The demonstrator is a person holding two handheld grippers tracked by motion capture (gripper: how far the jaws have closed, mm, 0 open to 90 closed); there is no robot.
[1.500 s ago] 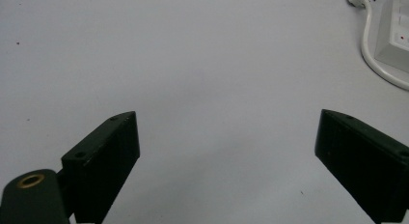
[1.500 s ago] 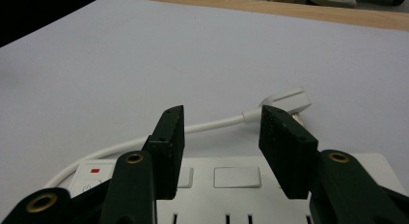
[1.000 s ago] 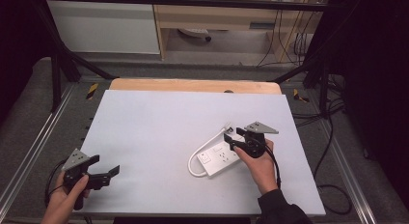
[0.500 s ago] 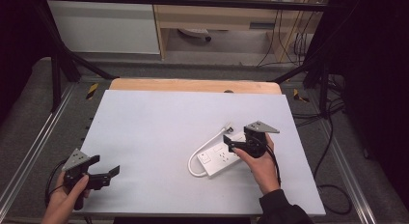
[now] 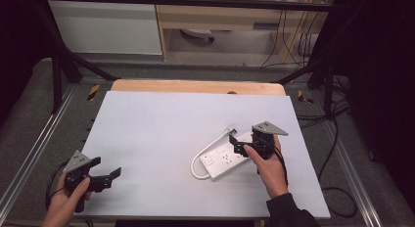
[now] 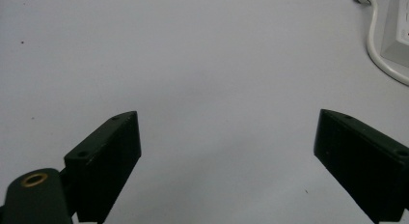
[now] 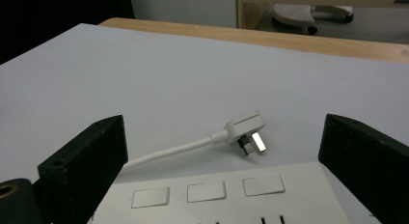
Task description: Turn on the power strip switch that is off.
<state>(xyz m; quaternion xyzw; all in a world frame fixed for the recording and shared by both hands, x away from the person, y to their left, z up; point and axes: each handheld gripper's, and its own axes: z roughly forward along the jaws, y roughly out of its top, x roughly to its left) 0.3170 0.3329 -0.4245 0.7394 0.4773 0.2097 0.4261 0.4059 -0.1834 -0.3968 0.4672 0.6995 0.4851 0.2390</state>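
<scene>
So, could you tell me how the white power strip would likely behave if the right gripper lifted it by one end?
The power strip looks like a rigid plastic block, so it should probably stay straight rather than sag. Its smooth casing may slip in the right gripper, whose jaws have just been opening and stand apart over it. The cord curves loosely, so it and the plug would likely dangle and swing.

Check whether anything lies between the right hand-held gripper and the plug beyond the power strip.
Nothing visible does. The right hand-held gripper, jaws open, hangs over the white power strip; past its edge only bare table separates it from the plug.
</scene>
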